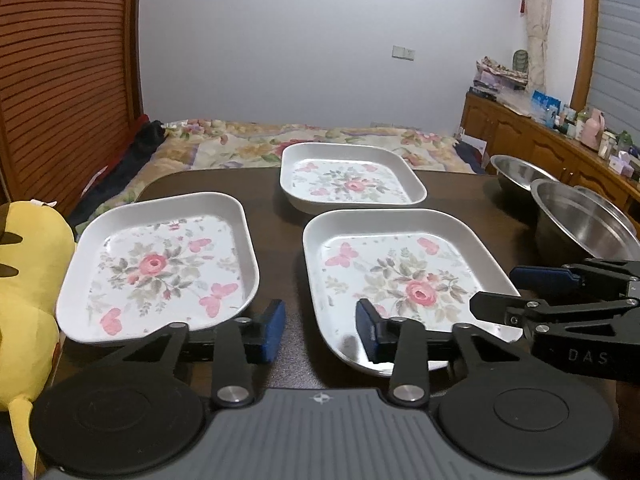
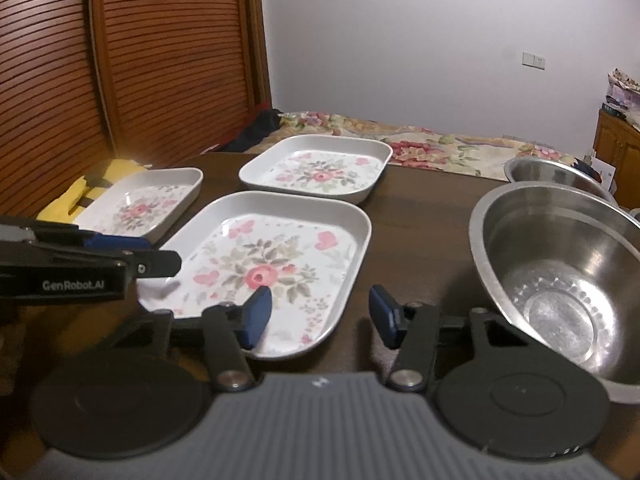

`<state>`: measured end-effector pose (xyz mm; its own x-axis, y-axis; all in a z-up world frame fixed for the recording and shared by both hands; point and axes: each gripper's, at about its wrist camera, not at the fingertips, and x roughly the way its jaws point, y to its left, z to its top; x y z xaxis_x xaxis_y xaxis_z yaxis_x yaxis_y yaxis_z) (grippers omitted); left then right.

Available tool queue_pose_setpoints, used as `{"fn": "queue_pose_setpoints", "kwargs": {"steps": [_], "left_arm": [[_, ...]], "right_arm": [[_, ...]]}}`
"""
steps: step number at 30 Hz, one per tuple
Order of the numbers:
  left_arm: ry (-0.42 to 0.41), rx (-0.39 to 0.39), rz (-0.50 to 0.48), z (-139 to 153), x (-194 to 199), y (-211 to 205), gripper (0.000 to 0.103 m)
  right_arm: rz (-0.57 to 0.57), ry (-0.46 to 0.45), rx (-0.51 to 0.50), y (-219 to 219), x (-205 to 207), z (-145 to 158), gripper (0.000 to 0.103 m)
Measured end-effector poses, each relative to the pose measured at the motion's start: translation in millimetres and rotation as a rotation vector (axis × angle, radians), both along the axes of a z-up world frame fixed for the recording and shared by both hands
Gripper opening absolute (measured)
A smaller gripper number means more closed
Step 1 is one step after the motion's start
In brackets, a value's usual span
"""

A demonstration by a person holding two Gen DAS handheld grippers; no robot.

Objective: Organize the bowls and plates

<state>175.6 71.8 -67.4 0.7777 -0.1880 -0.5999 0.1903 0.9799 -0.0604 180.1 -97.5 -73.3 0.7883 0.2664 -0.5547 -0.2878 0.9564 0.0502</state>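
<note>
**Floral plates and steel bowls on a dark table**

Three glossy white rounded-rectangular plates: centre plate (image 1: 404, 280), one at 9 o'clock (image 1: 160, 268), one at 12 o'clock (image 1: 352, 178). At 3 o'clock, two round steel bowls (image 2: 560, 272). Left gripper (image 1: 320, 330) and right gripper (image 2: 318, 314): fingers released, empty.

Three plates (image 1: 160, 264), two bowls (image 2: 560, 280)

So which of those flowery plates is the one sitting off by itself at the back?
Start at the dark wooden table in front of the bed. Three white rectangular plates with pink roses lie on it; two sit side by side at the near edge. The far plate lies alone behind them, nearest the bed, with no fingers reaching over it.
</note>
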Motion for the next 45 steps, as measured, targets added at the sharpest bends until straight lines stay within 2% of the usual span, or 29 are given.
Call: {"fn": "queue_pose_setpoints", "kwargs": {"steps": [4, 8, 16, 17, 19, 21, 33, 45], "left_arm": [[0.017, -0.006, -0.001, -3.3, 3.8, -0.3, 0.028], [0.023, -0.017, 0.000, -5.6, 5.8, 0.6, 0.021], [0.029, -0.039, 0.001, -6.8, 7.2, 2.4, 0.013], [0.027, -0.039, 0.005, -6.8, 7.0, 2.5, 0.012], [0.026, -0.049, 0.010, -6.2, 5.6, 3.9, 0.012], [0.020, -0.055, 0.013, -4.0, 2.4, 5.0, 0.012], [-0.028, -0.050, -0.003, 10.9, -42.0, 9.7, 0.012], [-0.019, -0.054, -0.017, -2.8, -93.1, 10.8, 0.013]], "right_arm": [[-0.010, 0.032, 0.035, -3.5, 4.7, -3.8, 0.049], [-0.020, 0.035, 0.049, -3.5, 6.5, -5.4, 0.041], [-0.031, 0.030, 0.062, -3.9, 8.2, -6.7, 0.026], [-0.037, 0.029, 0.058, -3.9, 8.1, -6.7, 0.021], [-0.039, 0.032, 0.074, -6.2, 7.9, -6.4, 0.020], [-0.040, 0.031, 0.084, -7.3, 6.1, -6.9, 0.015], [-0.013, 0.003, 0.159, -12.0, -34.5, 2.5, 0.015], [0.005, 0.005, 0.186, -13.7, -74.9, -3.5, 0.015]]}}
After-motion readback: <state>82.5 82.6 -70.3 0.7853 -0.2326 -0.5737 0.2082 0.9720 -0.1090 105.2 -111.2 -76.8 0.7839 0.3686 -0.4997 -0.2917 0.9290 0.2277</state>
